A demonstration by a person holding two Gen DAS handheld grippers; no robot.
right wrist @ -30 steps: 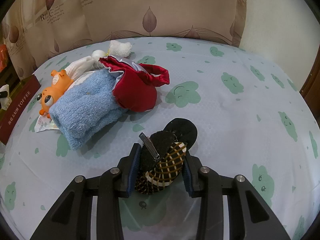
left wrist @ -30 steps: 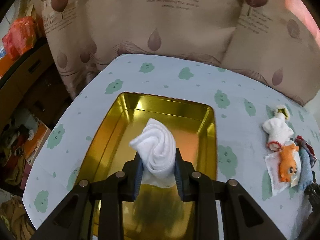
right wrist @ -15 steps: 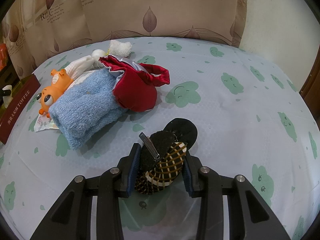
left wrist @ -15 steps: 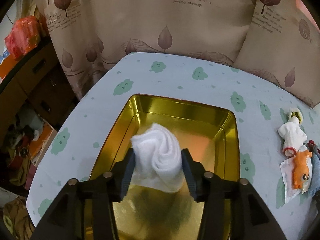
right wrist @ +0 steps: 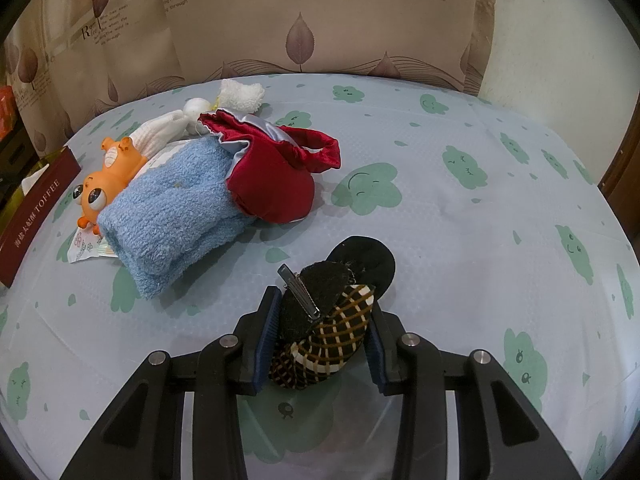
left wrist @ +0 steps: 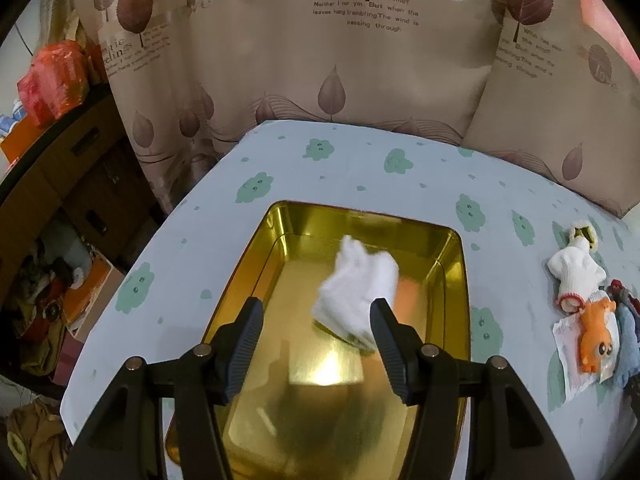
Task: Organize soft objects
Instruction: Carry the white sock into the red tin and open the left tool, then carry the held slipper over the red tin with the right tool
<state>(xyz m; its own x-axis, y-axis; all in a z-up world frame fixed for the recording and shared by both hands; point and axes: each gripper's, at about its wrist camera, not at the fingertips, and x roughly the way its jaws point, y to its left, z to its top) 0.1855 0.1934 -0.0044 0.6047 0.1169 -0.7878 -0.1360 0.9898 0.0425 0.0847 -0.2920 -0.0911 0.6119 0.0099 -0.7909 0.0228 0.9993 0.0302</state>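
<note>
In the left wrist view a white rolled sock (left wrist: 358, 288), blurred, lies in the gold tin tray (left wrist: 260, 248). Above it my left gripper (left wrist: 316, 322) is opening, its jaws standing wide and apart from the sock. In the right wrist view my right gripper (right wrist: 322, 316) is shut on a black and brown checked sock bundle (right wrist: 328, 320) with a metal clip, just over the tablecloth. A blue fluffy towel (right wrist: 176, 204), a red satin pouch (right wrist: 272, 172), an orange toy animal (right wrist: 106, 176) and a white sock (right wrist: 160, 130) lie in a pile to the left.
The tin's red lid edge (right wrist: 34, 208) reading TOFFEE shows at the far left of the right wrist view. A leaf-print curtain (left wrist: 320, 60) hangs behind the table. Shelves with clutter (left wrist: 52, 280) stand past the table's left edge. Bare cloth lies right of the checked bundle.
My left gripper opened and let go of the white sock, which dropped into the gold tray and leaned right. The right gripper and its checked bundle have not moved.
</note>
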